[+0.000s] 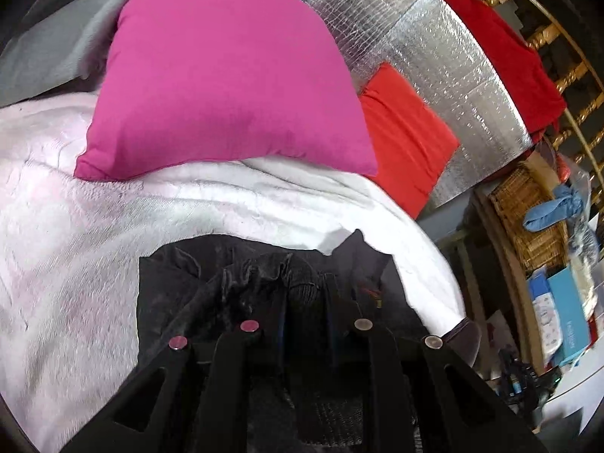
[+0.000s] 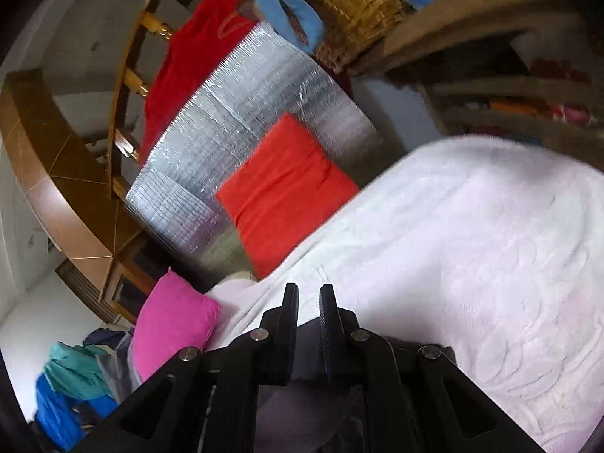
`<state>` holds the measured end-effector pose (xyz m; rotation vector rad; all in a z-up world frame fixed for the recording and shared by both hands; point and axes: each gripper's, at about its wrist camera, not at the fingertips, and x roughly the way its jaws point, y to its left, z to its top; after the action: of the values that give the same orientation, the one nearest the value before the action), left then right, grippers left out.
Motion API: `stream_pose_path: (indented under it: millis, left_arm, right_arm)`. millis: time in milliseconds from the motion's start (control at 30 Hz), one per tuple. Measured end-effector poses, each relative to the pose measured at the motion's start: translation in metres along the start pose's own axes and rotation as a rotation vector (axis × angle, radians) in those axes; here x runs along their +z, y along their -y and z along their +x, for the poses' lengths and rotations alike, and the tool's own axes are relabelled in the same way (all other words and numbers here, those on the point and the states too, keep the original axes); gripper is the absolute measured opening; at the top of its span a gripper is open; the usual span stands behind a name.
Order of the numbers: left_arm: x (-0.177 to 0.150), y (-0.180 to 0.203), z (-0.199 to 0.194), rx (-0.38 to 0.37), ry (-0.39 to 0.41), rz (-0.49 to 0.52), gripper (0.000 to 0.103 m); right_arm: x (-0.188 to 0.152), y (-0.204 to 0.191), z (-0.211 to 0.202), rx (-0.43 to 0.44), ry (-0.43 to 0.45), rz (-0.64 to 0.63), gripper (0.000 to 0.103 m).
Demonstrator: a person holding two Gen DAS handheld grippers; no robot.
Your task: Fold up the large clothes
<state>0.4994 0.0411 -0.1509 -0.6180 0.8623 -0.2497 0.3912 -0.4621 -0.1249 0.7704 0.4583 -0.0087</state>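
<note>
White blanket (image 1: 75, 234) spread over bed, pink pillow (image 1: 222, 75) and red cushion (image 1: 407, 139) at its far edge. Left gripper (image 1: 305, 290) pinching bunched black garment (image 1: 211, 287) lying on blanket. Right gripper (image 2: 309, 302) narrowly parted, empty, over blanket edge.

Daylight's soft and even, no harsh shadows. White blanket (image 2: 472, 249) ahead of the jaws is blown out. Fisheye bends the edges; right view's smeared.

no legible text, blue box (image 1: 570, 313) lettering blurred
</note>
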Motion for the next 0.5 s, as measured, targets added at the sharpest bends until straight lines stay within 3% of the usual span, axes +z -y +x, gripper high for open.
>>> stream_pose_path:
  millis: [33,100,167,267,333,433,500]
  left_arm:
    - [0.0,-0.002,0.004,0.005,-0.008,0.003,0.019]
    - [0.002,-0.01,0.013,0.0,-0.036,-0.011,0.022]
    - [0.003,-0.018,0.016,-0.022,-0.051,-0.047,0.025]
    - [0.004,-0.024,0.018,-0.061,-0.071,-0.072,0.029]
    - [0.003,-0.022,0.018,-0.055,-0.076,-0.052,0.031]
    - [0.001,-0.02,0.017,-0.056,-0.077,-0.032,0.032]
    - [0.0,-0.019,0.016,-0.059,-0.08,-0.028,0.032]
  right_arm:
    - [0.001,-0.001,0.002,-0.003,-0.015,0.002,0.013]
    - [0.004,-0.003,0.011,-0.048,-0.075,-0.026,0.026]
    - [0.001,0.001,0.02,-0.076,-0.124,-0.028,0.095]
    - [-0.004,0.014,0.034,-0.08,-0.161,-0.005,0.095]
    - [-0.01,0.018,0.05,-0.087,-0.239,-0.026,0.095]
    - [-0.027,0.018,0.077,-0.166,-0.364,-0.087,0.095]
    - [-0.037,0.01,0.089,-0.214,-0.415,-0.173,0.082]
